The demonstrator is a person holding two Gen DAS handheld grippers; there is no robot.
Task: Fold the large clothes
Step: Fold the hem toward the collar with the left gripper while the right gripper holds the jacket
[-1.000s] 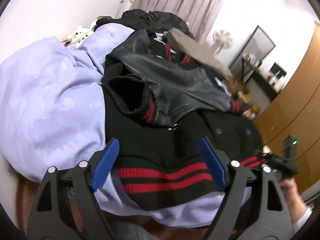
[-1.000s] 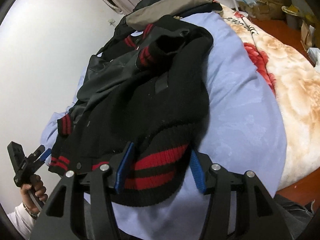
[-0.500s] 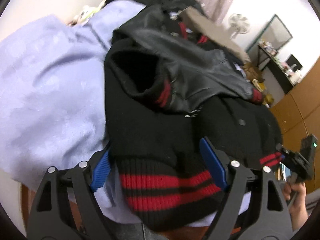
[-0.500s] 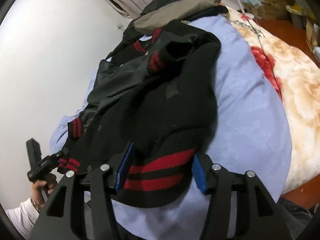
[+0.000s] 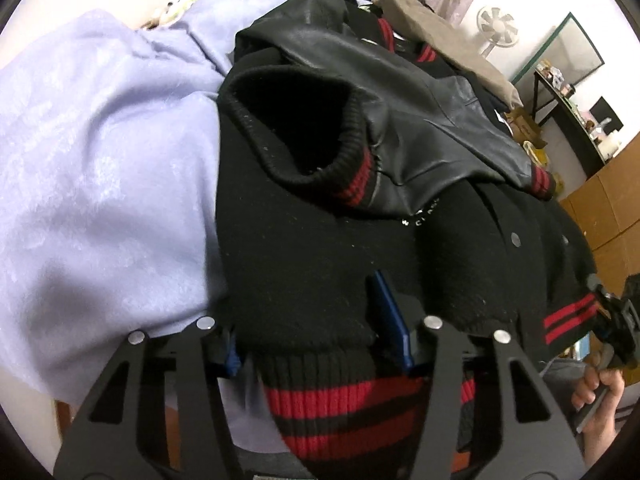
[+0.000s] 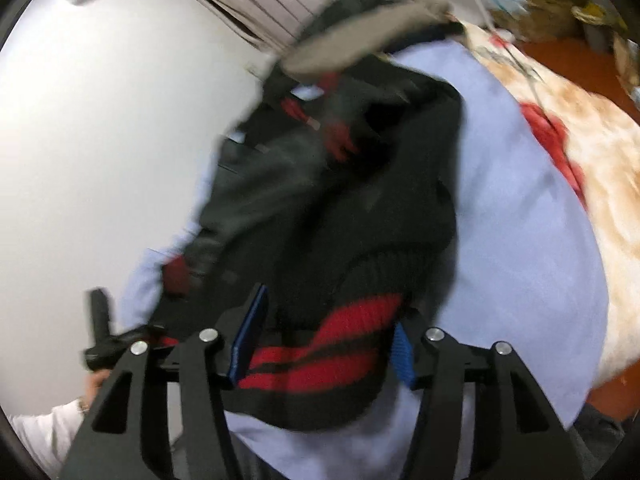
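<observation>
1. Jacket (image 5: 320, 248): one black wool garment with leather sleeves, lying on the lavender bedspread (image 5: 100, 184); two red stripes run along its ribbed hem (image 5: 340, 412).
2. Left gripper (image 5: 318, 344): one, its two blue pads (image 5: 390, 320) either side of a bunched hem section; the jaws are closing, the cloth between them and pressed by both pads.
3. Cuffs: two visible in the left wrist view, one open cuff (image 5: 320, 140) on top of the jacket body, a second striped cuff (image 5: 540, 182) farther right.
4. Right gripper (image 6: 322, 342): one, clenched on the other hem corner (image 6: 332, 348); the view is motion-blurred, yet striped rib fills the gap between its two pads.
5. Floral blanket (image 6: 592, 152): one, orange and red, lying beside the bedspread at the right.
</observation>
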